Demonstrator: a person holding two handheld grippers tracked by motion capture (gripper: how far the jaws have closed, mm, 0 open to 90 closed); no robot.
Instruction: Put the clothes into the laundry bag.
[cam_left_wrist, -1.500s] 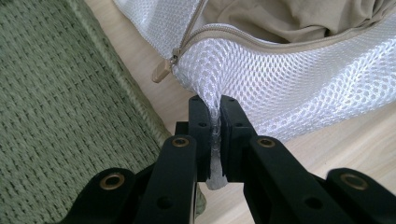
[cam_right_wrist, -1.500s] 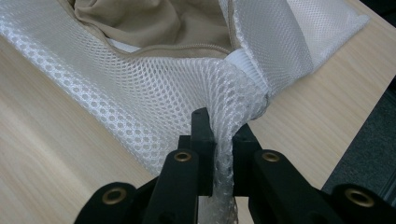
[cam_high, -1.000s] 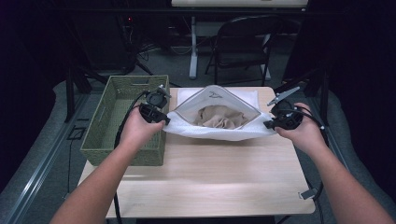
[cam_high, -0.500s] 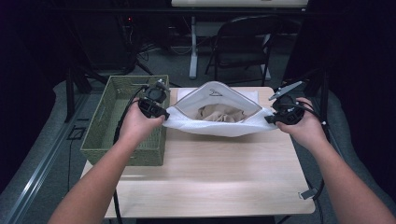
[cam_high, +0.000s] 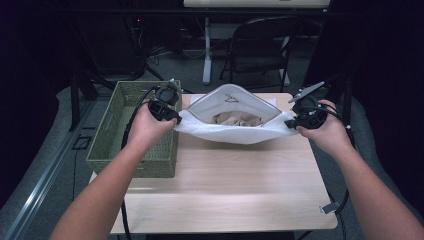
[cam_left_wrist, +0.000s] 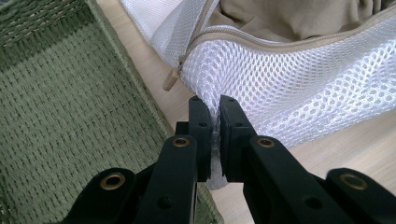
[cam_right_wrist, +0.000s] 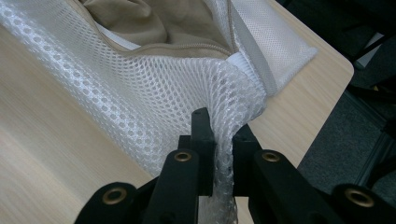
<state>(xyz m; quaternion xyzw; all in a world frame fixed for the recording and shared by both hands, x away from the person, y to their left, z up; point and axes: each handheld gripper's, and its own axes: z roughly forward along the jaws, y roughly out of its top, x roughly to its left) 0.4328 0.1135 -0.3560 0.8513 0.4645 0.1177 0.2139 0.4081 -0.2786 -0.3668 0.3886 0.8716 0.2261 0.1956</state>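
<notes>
A white mesh laundry bag (cam_high: 235, 131) hangs stretched between my two grippers above the wooden table (cam_high: 225, 190), its zipped mouth gaping open. Inside it lies a beige garment (cam_high: 239, 119). My left gripper (cam_high: 172, 117) is shut on the bag's left corner; the mesh (cam_left_wrist: 289, 88) is pinched between its jaws (cam_left_wrist: 215, 105), next to the beige zipper pull (cam_left_wrist: 171, 81). At the bag's right corner my right gripper (cam_high: 291, 123) is also shut, with white mesh (cam_right_wrist: 154, 98) bunched between its jaws (cam_right_wrist: 224, 123). The beige cloth (cam_right_wrist: 144, 21) shows in the bag's mouth.
A green woven basket (cam_high: 112, 137) stands at the table's left edge, right beside my left hand; its weave (cam_left_wrist: 60, 102) is close under the left gripper. A dark folding chair (cam_high: 260, 45) stands beyond the table. The near half of the table is bare wood.
The bag has been pulled tauter and lifted slightly between the grippers, and both hands have shifted a little away from me. Both grips stay the same.
</notes>
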